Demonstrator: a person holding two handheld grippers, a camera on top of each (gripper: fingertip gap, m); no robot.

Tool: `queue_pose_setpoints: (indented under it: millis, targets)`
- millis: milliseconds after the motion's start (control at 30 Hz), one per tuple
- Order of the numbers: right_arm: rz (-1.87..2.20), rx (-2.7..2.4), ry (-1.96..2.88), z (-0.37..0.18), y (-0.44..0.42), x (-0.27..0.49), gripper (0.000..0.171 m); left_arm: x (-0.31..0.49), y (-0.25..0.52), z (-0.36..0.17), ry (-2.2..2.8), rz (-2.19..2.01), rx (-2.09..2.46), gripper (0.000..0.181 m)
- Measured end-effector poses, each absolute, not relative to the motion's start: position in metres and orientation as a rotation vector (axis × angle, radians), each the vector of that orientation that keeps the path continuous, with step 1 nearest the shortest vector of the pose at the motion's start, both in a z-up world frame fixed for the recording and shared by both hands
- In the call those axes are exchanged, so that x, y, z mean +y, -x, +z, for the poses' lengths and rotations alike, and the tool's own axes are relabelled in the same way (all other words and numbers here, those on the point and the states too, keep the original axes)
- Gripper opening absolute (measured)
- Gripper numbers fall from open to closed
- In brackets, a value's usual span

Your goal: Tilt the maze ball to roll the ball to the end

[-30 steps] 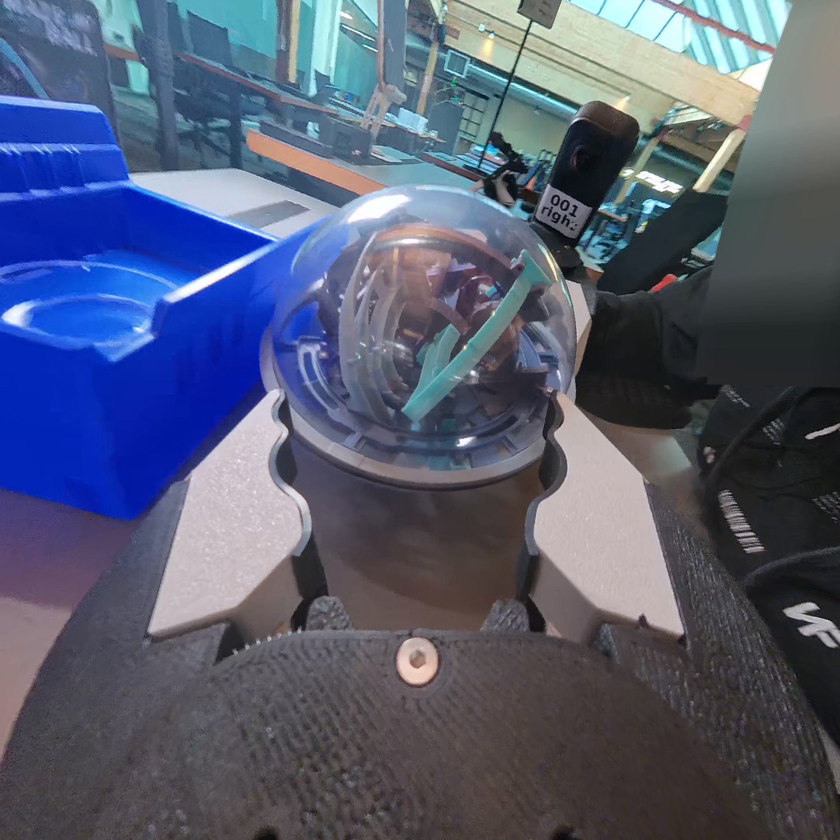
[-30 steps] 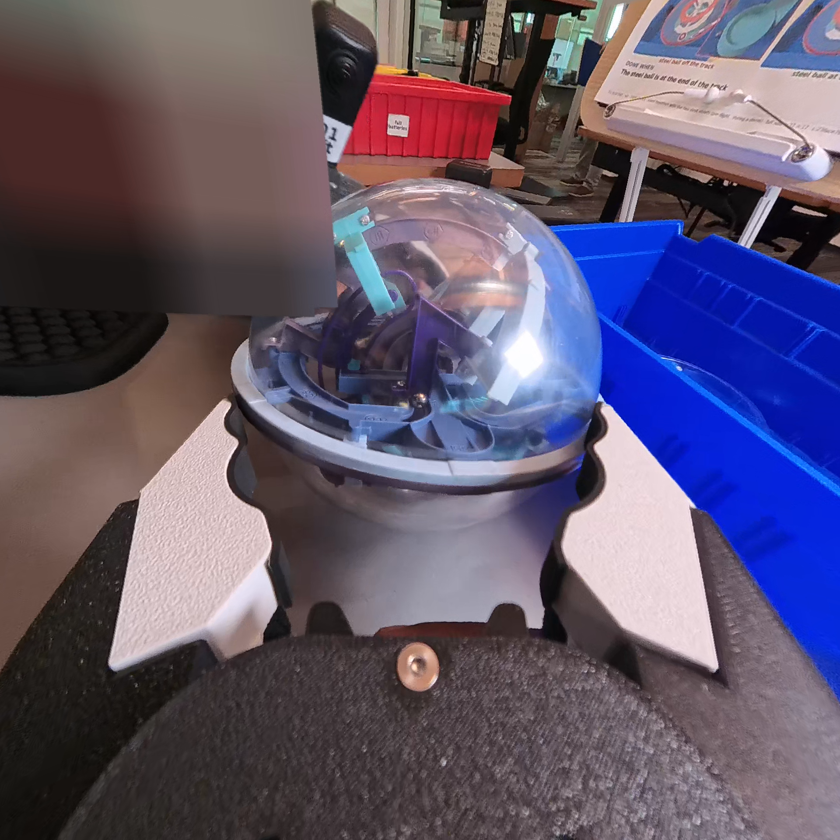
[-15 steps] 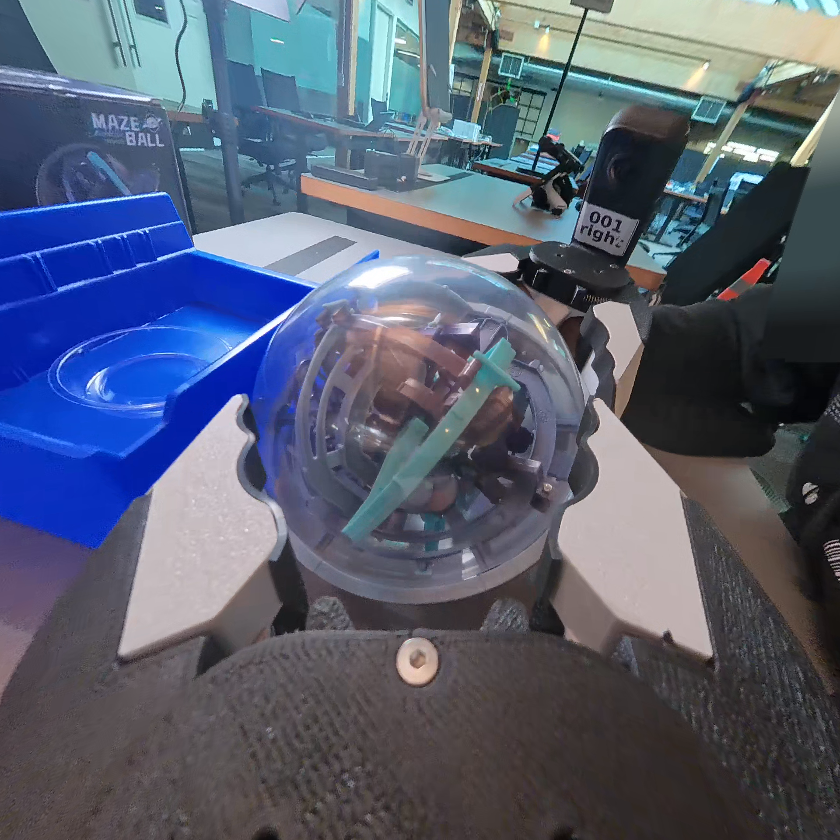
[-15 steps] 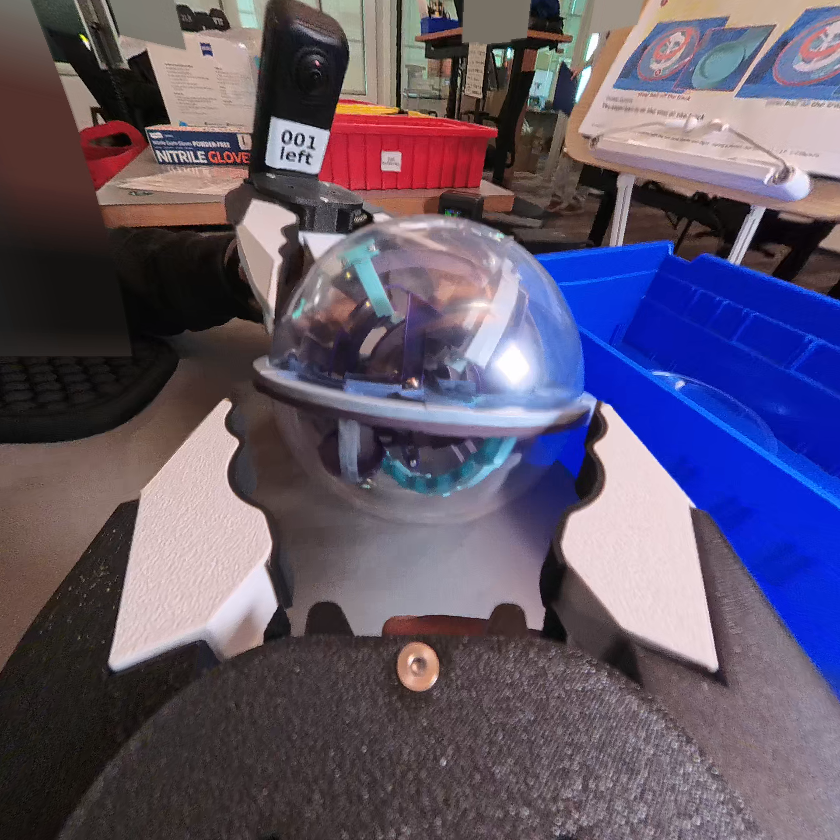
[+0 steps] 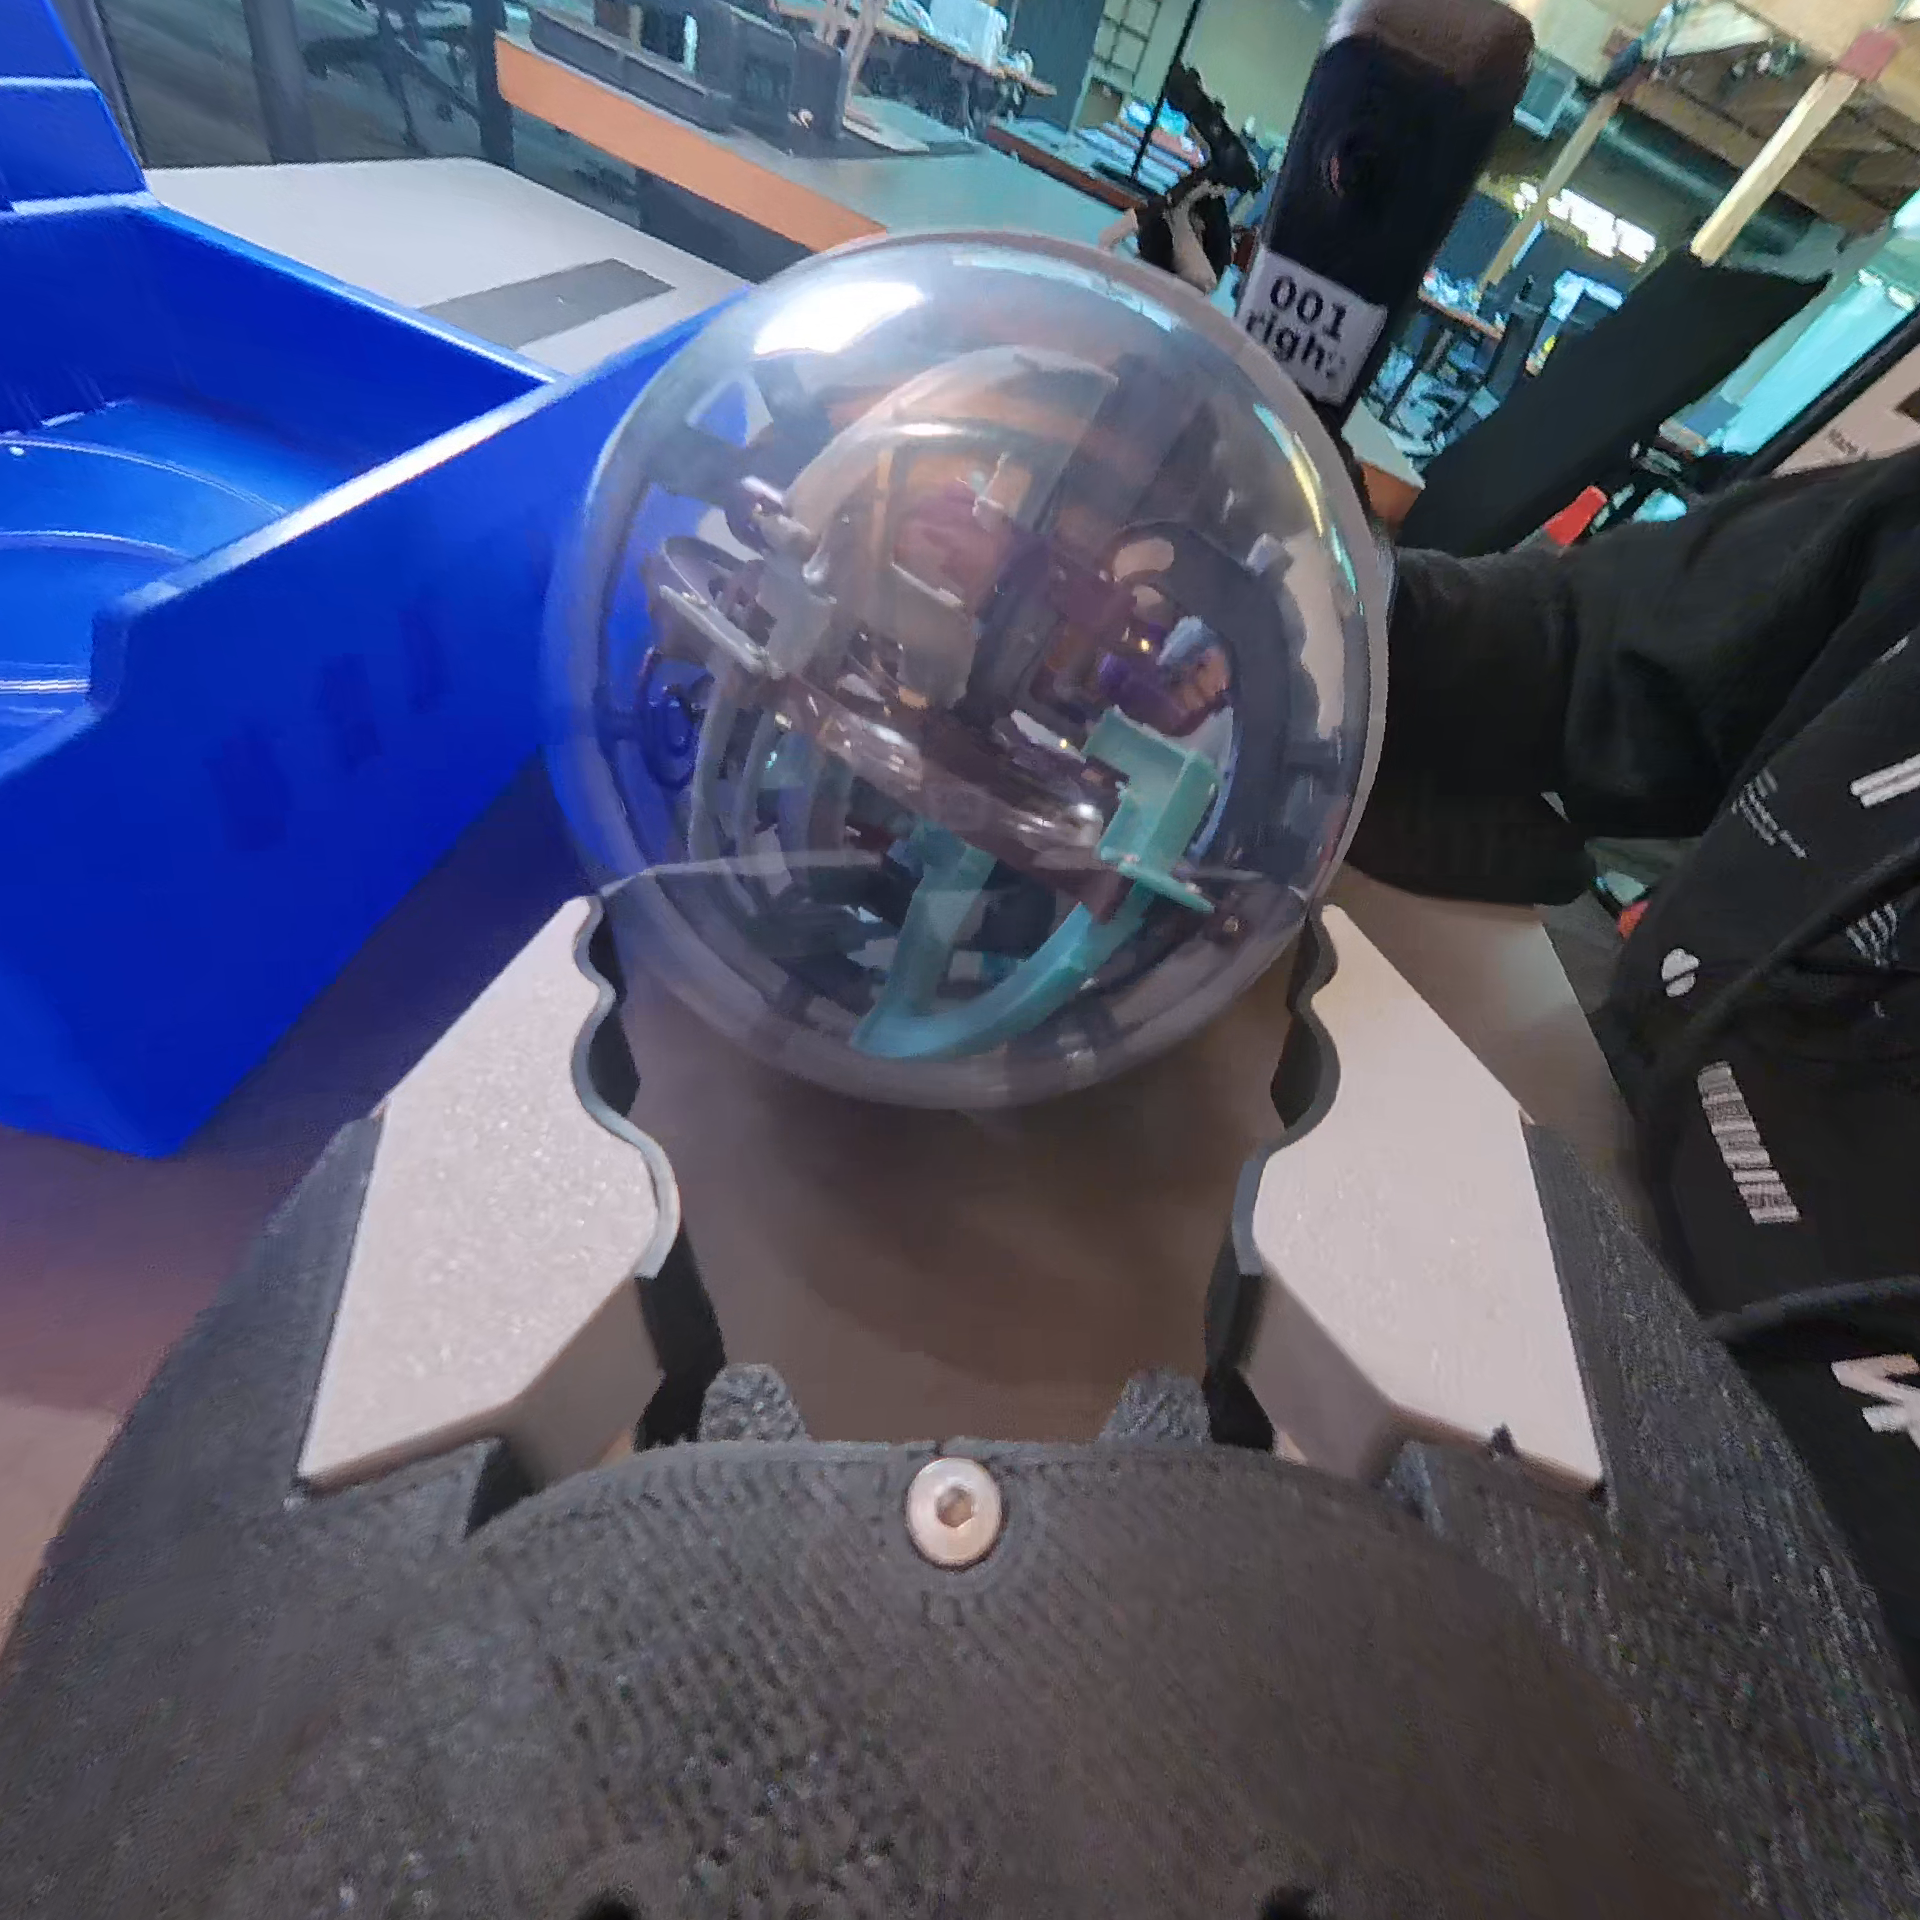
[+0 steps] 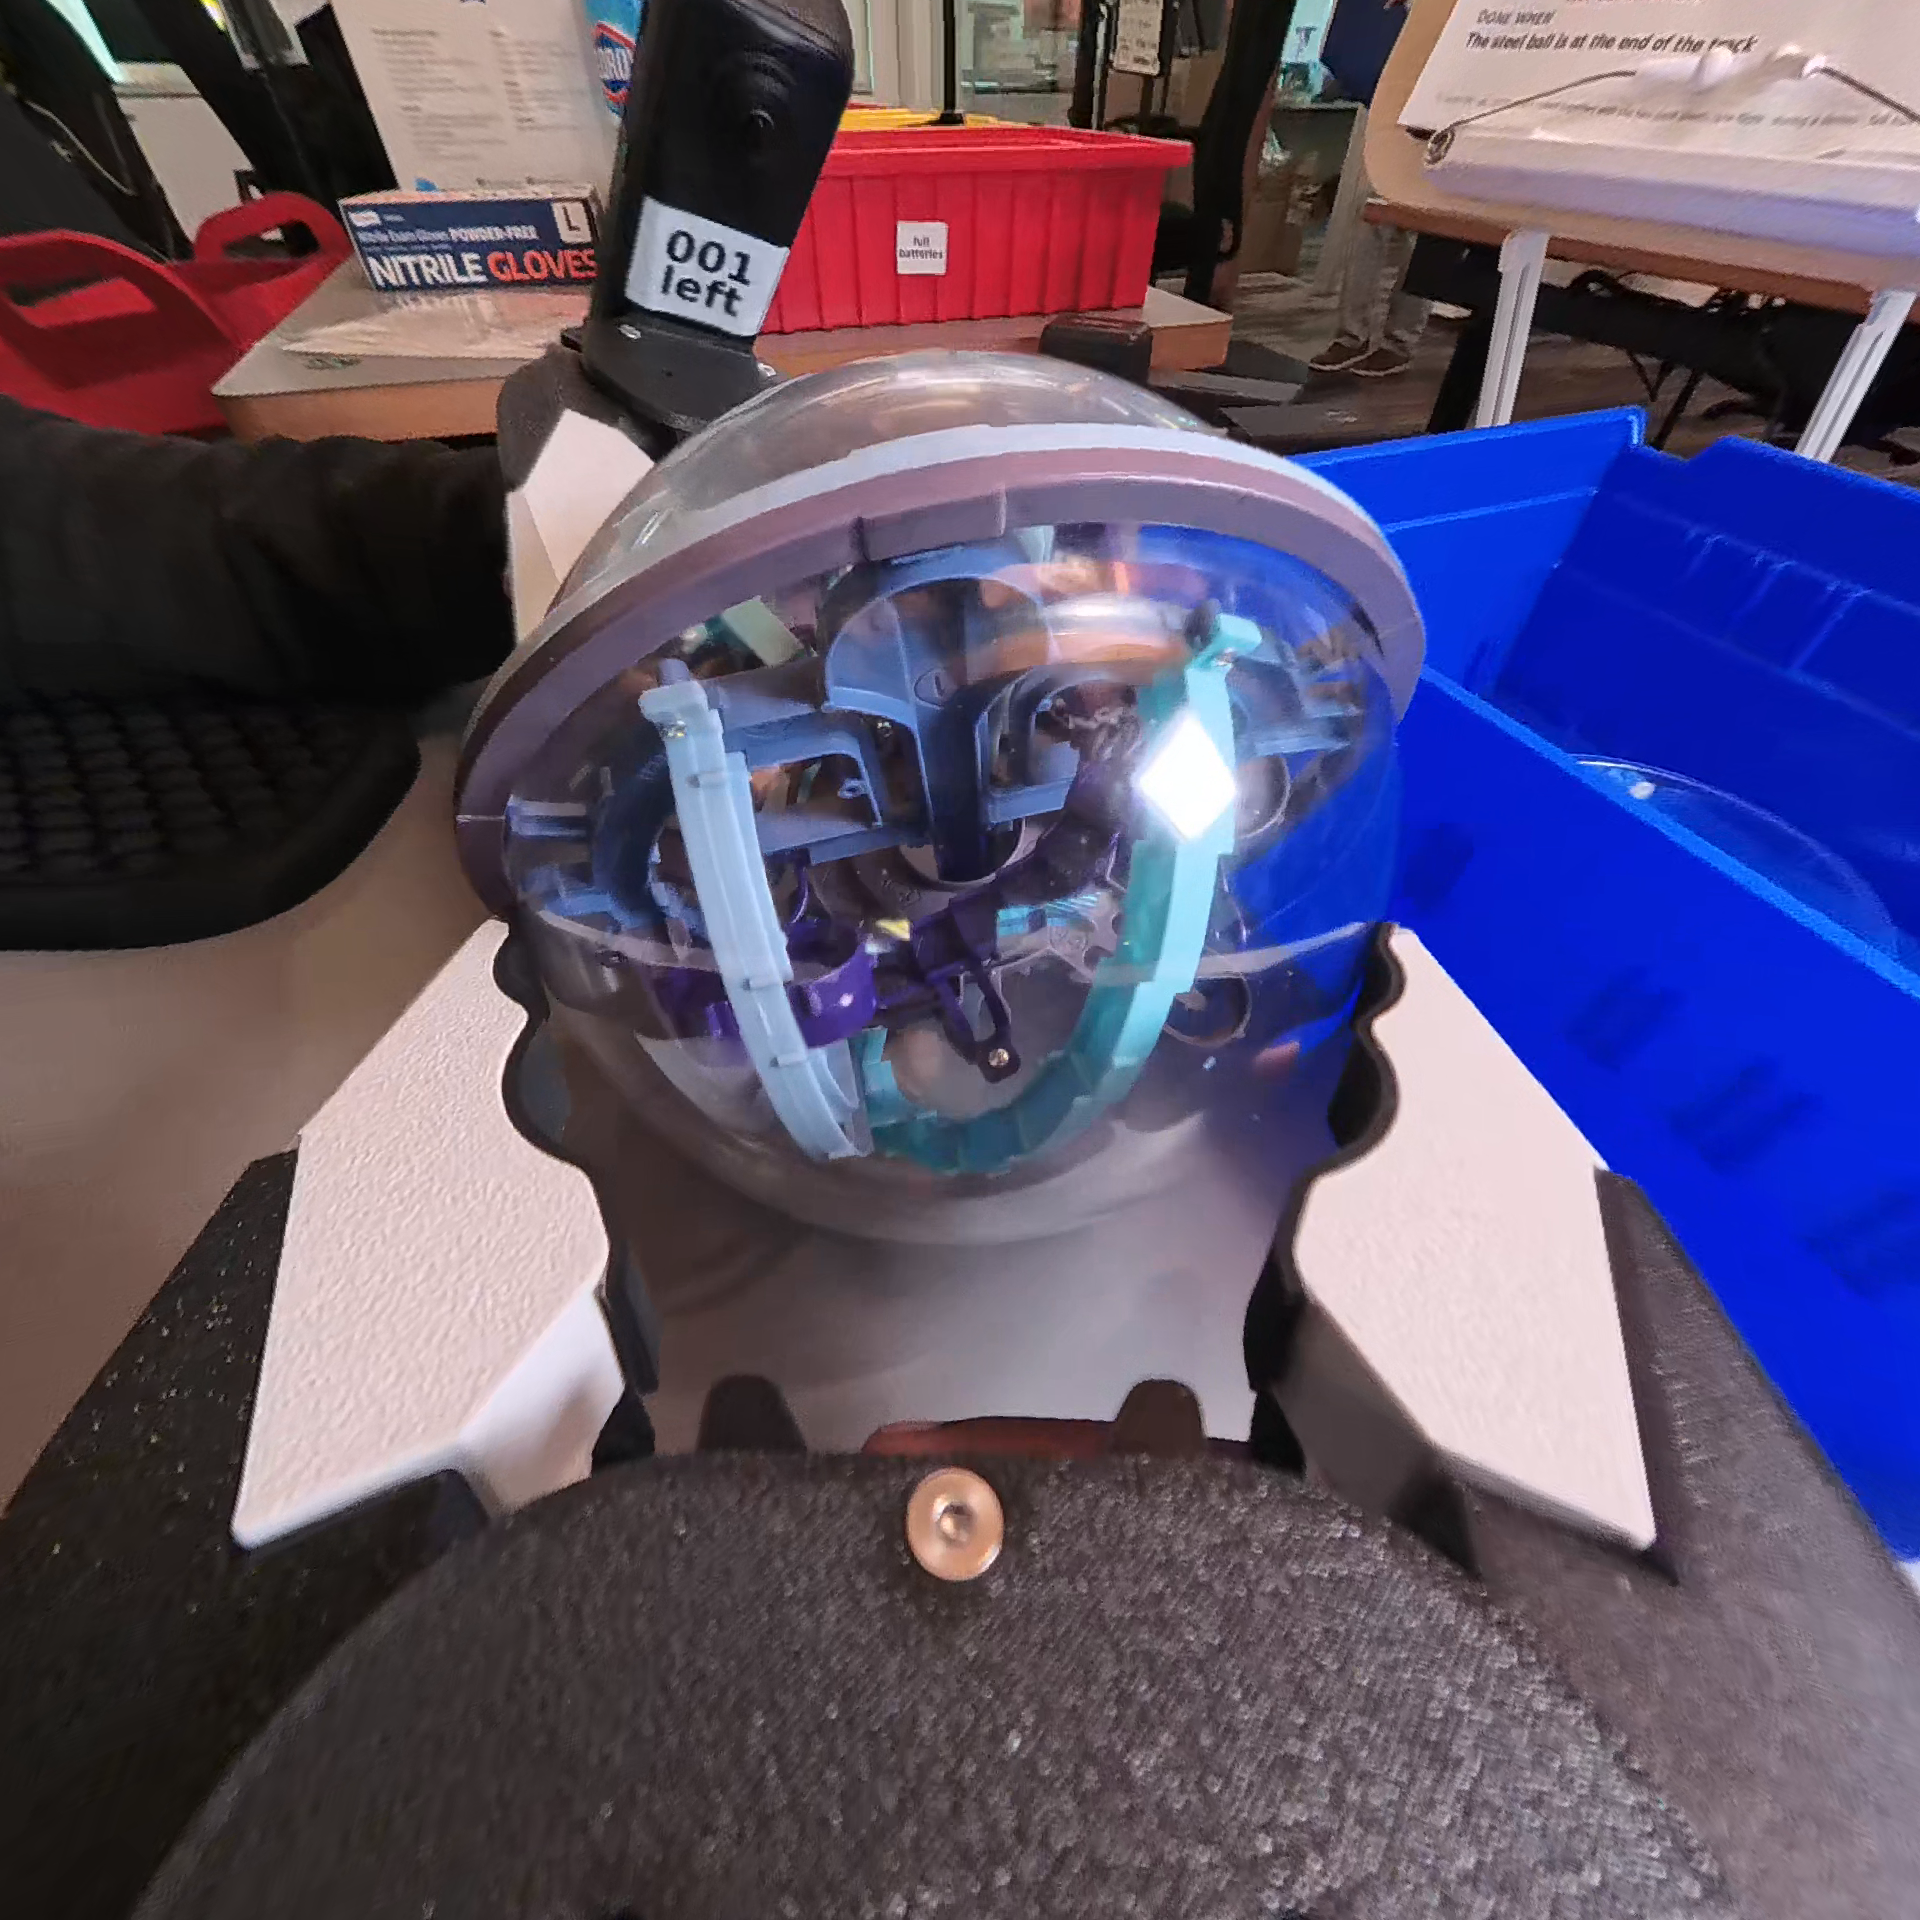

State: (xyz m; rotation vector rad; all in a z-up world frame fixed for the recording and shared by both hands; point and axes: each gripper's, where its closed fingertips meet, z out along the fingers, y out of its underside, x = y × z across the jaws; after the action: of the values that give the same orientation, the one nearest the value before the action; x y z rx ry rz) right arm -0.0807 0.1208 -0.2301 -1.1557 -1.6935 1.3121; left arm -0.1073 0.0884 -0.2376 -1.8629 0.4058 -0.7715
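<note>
Mid-tilt: the maze ball [image 5: 966, 665] sits wedged between the left gripper [image 5: 951, 997] and the right gripper [image 6: 945, 1039], both clamped on it from opposite sides, grey seam steeply slanted. Can't spot the steel ball, so I'd tilt slowly next.

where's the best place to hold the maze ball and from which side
Judging by its shape, grip the maze ball across its widest part, near the grey equator ring, where the smooth round shell gives the scalloped fingers purchase. Come from two opposite sides, as the left gripper and right gripper do here.
</note>
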Motion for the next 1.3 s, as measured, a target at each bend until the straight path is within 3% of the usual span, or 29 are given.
queue_pose_setpoints:
  millis: [267,467,733,933,1300]
  targets:
    - [1.326,-1.697,1.149,-0.229,0.081,0.123,0.147,0.103,0.114,-0.201,1.706,-0.598,0.585,0.141]
    - [1.335,-1.693,1.146,-0.222,0.084,0.118,0.146,0.107,0.102,-0.211,1.678,-0.681,0.589,0.143]
    - [1.237,-1.606,1.281,-0.207,0.076,0.133,0.143,0.103,0.114,-0.215,1.662,-0.763,0.422,0.136]
    - [1.179,-1.487,1.64,-0.231,0.061,0.117,0.148,0.106,0.111,-0.221,1.679,-0.758,0.405,0.13]
    - [1.019,-1.646,1.491,-0.211,0.066,0.127,0.144,0.089,0.085,-0.247,1.825,-0.783,0.443,0.125]
